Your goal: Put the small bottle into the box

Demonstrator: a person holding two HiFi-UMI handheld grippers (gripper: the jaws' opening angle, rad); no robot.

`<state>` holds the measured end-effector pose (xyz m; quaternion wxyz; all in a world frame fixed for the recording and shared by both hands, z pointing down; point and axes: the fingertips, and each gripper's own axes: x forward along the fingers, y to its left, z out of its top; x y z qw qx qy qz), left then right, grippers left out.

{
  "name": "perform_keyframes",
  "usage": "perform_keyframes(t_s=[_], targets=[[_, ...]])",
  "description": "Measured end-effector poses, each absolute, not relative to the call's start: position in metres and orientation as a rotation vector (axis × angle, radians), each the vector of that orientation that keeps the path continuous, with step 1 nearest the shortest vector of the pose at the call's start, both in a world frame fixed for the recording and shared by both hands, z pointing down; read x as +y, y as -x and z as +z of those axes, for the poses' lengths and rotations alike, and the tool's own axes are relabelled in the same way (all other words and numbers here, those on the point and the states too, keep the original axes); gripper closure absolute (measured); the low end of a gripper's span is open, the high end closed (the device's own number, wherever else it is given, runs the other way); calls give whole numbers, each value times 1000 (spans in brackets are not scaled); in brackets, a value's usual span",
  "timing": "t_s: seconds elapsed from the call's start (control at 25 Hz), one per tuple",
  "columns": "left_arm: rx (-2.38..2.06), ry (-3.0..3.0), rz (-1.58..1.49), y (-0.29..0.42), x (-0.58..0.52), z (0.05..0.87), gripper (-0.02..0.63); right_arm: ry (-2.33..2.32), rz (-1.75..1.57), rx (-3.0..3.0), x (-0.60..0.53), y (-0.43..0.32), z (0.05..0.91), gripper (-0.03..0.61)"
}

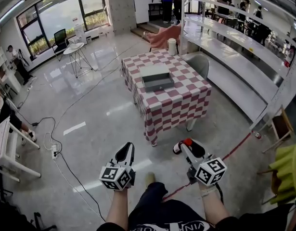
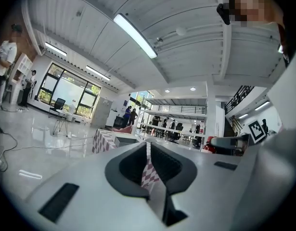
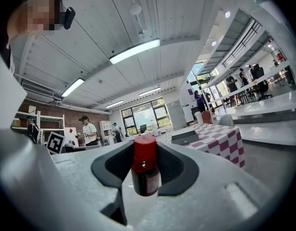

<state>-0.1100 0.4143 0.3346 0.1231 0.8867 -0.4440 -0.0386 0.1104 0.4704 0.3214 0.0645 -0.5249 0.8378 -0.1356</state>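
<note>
A small dark bottle with a red cap (image 3: 145, 170) sits upright between the jaws of my right gripper (image 3: 146, 177), which is shut on it. In the head view the red cap (image 1: 187, 141) shows at the tip of the right gripper (image 1: 186, 146), low over the floor. The open grey box (image 1: 156, 77) lies on the table with the red-and-white checked cloth (image 1: 186, 100), well ahead of both grippers. My left gripper (image 1: 125, 154) is beside the right one, jaws closed to a slit with nothing in them. Past the left gripper (image 2: 148, 150), the box (image 2: 127, 140) shows far off.
A white cylinder (image 1: 172, 46) stands at the table's far corner, with a pink-draped chair (image 1: 164, 36) behind and a grey chair (image 1: 199, 64) to the right. Long white benches (image 1: 234, 57) run along the right. Cables (image 1: 54, 143) trail over the floor at left. People stand at the back.
</note>
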Motion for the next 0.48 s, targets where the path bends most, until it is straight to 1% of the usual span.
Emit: perform_keyframes(t_s=[0.48], targets=[[-1251,-2587,-121,87,370,341,584,1625,-410,2528,433,-130,333,437]])
